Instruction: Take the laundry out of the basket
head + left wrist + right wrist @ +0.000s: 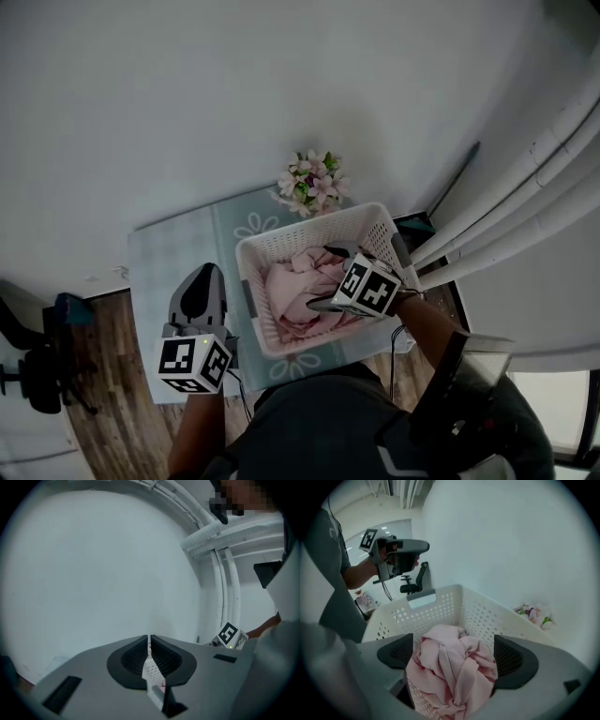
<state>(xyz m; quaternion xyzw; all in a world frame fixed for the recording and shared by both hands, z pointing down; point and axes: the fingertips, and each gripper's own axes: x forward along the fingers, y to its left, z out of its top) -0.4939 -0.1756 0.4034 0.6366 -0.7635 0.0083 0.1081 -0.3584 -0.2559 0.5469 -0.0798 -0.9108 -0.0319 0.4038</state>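
A pale patterned table (178,253) took up the middle of the head view, and on it stood the white perforated basket (281,246), toward the person's right. The pink laundry (300,286) lay bunched inside the basket, heaped high enough that its top fold stood near the rim in the right gripper view. The right gripper (328,277) was tilted down into the basket with its jaws spread wide. The crumpled cloth sat between them, but neither pad was pressing on it, so nothing was gripped yet. The left gripper (204,281) hung over the bare table to the left of the basket, apart from it, with its jaws closed together and nothing in them. A small bunch of flowers (312,183) lay just beyond the basket's far wall. The likeliest failure was a shallow bite: closing on the top fold alone might let the bundle slide free on the lift. Reaching too far to one side could catch a jaw tip in the basket's holes. With the left gripper not steadying it, the light basket might also drag or tip toward the flowers.
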